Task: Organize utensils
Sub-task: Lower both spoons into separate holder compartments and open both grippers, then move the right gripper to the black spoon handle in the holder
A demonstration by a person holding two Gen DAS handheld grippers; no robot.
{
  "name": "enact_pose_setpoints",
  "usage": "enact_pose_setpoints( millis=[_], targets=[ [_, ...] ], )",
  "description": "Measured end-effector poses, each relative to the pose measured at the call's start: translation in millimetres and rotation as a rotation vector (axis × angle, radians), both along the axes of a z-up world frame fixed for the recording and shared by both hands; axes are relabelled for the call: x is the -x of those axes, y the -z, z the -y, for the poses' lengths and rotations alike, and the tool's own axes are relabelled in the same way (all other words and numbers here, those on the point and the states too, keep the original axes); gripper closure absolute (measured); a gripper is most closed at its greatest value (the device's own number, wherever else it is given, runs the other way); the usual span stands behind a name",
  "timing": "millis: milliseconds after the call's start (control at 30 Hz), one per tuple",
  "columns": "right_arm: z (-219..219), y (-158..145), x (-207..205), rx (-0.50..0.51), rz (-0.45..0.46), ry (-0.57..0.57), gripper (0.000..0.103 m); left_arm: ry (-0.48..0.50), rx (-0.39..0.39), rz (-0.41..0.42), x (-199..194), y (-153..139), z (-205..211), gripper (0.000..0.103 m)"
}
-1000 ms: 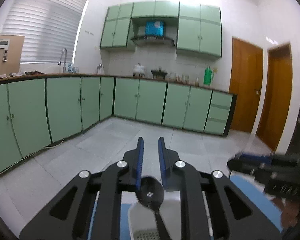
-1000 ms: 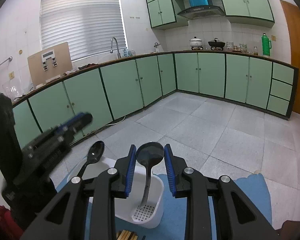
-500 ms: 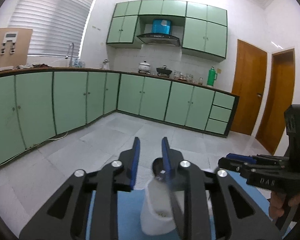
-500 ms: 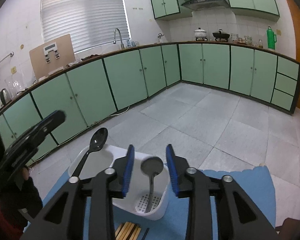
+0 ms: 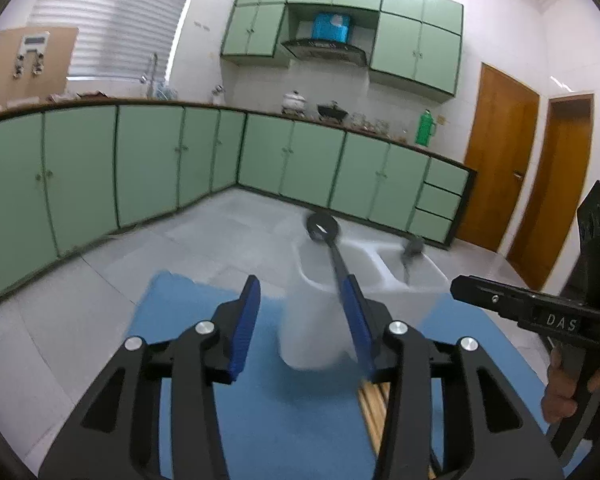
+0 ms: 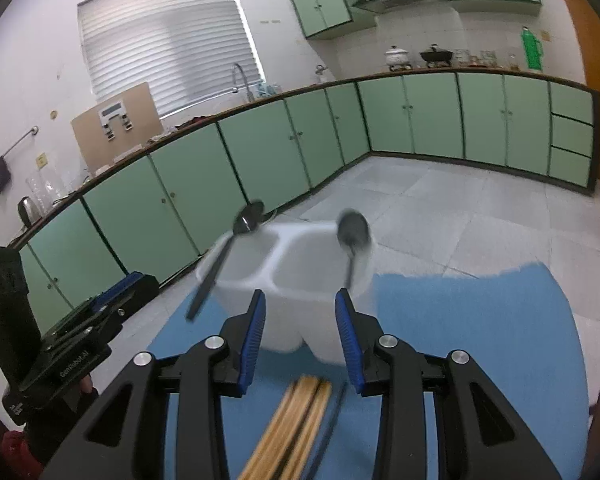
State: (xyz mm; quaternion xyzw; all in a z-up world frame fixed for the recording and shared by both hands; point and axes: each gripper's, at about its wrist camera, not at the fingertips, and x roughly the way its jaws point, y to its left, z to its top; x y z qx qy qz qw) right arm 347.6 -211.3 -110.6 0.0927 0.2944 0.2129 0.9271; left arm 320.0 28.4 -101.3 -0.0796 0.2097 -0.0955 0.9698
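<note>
A white two-compartment utensil holder (image 6: 300, 276) (image 5: 340, 280) stands on a blue mat (image 6: 460, 320). A black spoon (image 5: 332, 248) (image 6: 224, 252) leans in one compartment, and a second dark spoon (image 6: 352, 236) (image 5: 410, 254) stands in the other. My left gripper (image 5: 304, 320) is open and empty, with the first spoon's handle beside its right finger. My right gripper (image 6: 300, 328) is open and empty just short of the holder. Wooden chopsticks (image 6: 296, 420) (image 5: 370, 400) lie on the mat below the right gripper.
The mat (image 5: 220, 360) lies on a pale tiled surface. Green kitchen cabinets (image 5: 140, 160) run along the far walls. Each view shows the other gripper at its edge: the right one (image 5: 540, 316) and the left one (image 6: 80, 340).
Both grippers have opened, let go of their spoons into the holder and drawn back. The chopsticks have come into view.
</note>
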Motion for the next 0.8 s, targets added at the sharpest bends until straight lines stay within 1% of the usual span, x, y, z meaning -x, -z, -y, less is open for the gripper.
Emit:
enact_pose_setpoints(
  millis=[167, 367, 433, 700, 767, 800],
  targets=[
    [23.1, 13.3, 19.7, -0.025, -0.036, 0.048, 0.067, 0.049, 0.007, -0.034, 3.6, 16.0, 18.1, 0.061],
    [35.3, 21.5, 24.3, -0.018, -0.053, 0.069, 0.067, 0.048, 0.053, -0.087, -6.9, 28.4, 22.4, 0.062],
    [34.1, 21.5, 23.6, -0.013, -0.05, 0.066, 0.067, 0.048, 0.056, -0.097, -9.7, 30.6, 23.4, 0.063],
    [22.6, 27.0, 23.4, 0.008, -0.044, 0.047, 0.067, 0.054, 0.039, -0.087, -13.0, 22.4, 24.6, 0.063],
    [20.6, 27.0, 22.4, 0.011, -0.046, 0.045, 0.067, 0.059, 0.034, -0.09, -15.6, 20.6, 25.1, 0.065],
    [20.2, 27.3, 22.3, 0.014, -0.046, 0.044, 0.067, 0.063, 0.032, -0.092, -16.0, 20.5, 25.6, 0.068]
  ],
)
